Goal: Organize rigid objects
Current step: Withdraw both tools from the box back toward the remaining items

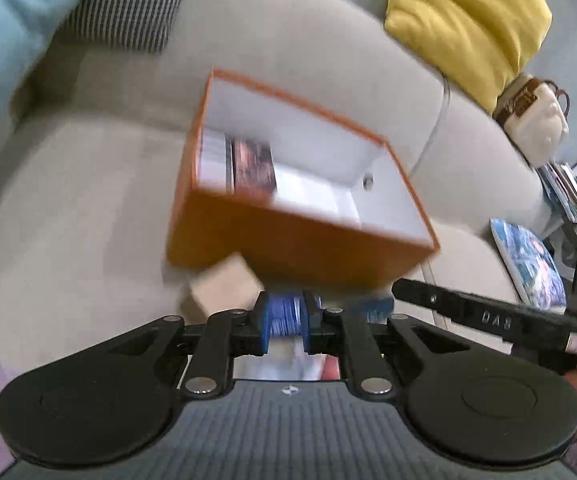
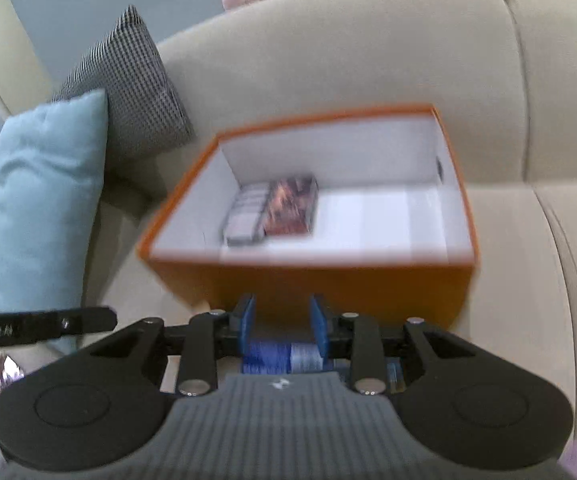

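Note:
An open orange box [image 1: 288, 240] with a white inside stands on the beige sofa; it also shows in the right wrist view [image 2: 328, 284]. Inside at its left lie a dark printed box [image 2: 290, 210] and a pale grey box [image 2: 246, 216]. My left gripper [image 1: 286, 322] is shut on a blue patterned object [image 1: 284, 316], just in front of the orange box. A small tan cardboard box [image 1: 224, 286] lies at the orange box's near left corner. My right gripper [image 2: 282, 322] is close to the orange box's front wall, jaws apart, with the blue object [image 2: 276, 356] between them lower down.
A light blue cushion [image 2: 44, 200] and a checked cushion [image 2: 128, 84] lean at the sofa's left. A yellow cushion [image 1: 468, 20] and a cream bag [image 1: 536, 116] are at the right. A blue printed item [image 1: 528, 260] lies on the right seat.

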Motion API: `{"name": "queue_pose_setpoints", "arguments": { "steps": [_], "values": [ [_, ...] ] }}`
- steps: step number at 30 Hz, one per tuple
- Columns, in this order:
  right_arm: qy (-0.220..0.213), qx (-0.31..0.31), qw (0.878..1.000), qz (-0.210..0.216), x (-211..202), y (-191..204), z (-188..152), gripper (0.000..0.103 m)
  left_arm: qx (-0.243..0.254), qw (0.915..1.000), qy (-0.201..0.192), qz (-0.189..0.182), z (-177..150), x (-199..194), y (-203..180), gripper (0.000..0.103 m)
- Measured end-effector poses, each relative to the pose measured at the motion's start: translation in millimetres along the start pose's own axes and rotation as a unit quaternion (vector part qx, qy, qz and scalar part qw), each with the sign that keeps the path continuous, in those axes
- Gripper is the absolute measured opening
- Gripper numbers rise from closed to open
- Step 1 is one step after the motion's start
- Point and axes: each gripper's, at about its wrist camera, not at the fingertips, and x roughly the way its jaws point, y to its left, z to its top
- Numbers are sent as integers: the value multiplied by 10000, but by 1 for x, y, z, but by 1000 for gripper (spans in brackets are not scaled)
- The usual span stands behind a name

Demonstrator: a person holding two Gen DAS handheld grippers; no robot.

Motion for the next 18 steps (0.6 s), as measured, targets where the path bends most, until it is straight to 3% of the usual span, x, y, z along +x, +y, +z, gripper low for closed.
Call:
{"name": "queue_pose_setpoints", "arguments": {
  "steps": [5,8,10,18],
  "values": [
    [294,134,9989,-330,-3,-12,-54,34,-2,9989,462,63,-42,14,-4,15],
    [343,157,9983,-443,-5,-15,-74,43,97,9983,564,88,-62,19,-10,16],
    [409,150,9982,-419,-4,-17,-81,48,196,9978,618,99,-71,22,-14,18],
    [727,232,9962,-423,6,-25,-95,49,586,9961,659,96,-93,32,-32,26]
  ]
}}
